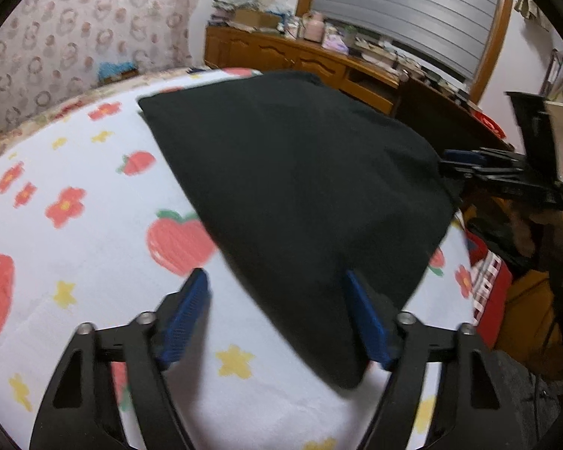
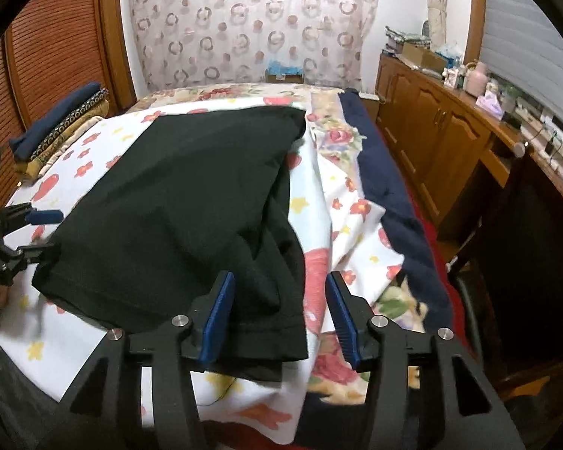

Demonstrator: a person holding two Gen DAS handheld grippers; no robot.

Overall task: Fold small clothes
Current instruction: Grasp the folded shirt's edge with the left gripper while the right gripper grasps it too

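Observation:
A black garment [image 1: 296, 172] lies folded on a white sheet printed with strawberries and flowers [image 1: 86, 232]. My left gripper [image 1: 277, 300] is open over the garment's near corner. Its right pad [image 1: 364, 318] rests at the cloth's edge, and its left pad [image 1: 187, 318] stands clear over the sheet. In the right wrist view the same black garment [image 2: 184, 202] spreads ahead. My right gripper [image 2: 281, 311] is open, the garment's near hem lying loose between its blue pads. The right gripper [image 1: 480, 172] also shows at the cloth's far right side, and the left gripper [image 2: 37, 232] at its left edge.
A navy cloth [image 2: 390, 195] runs along the bed's right side over a floral blanket [image 2: 334, 135]. Folded clothes [image 2: 60, 123] are stacked at the far left. A wooden sideboard [image 2: 439, 127] crowded with small items lines the right wall. A patterned curtain [image 2: 251, 26] hangs behind.

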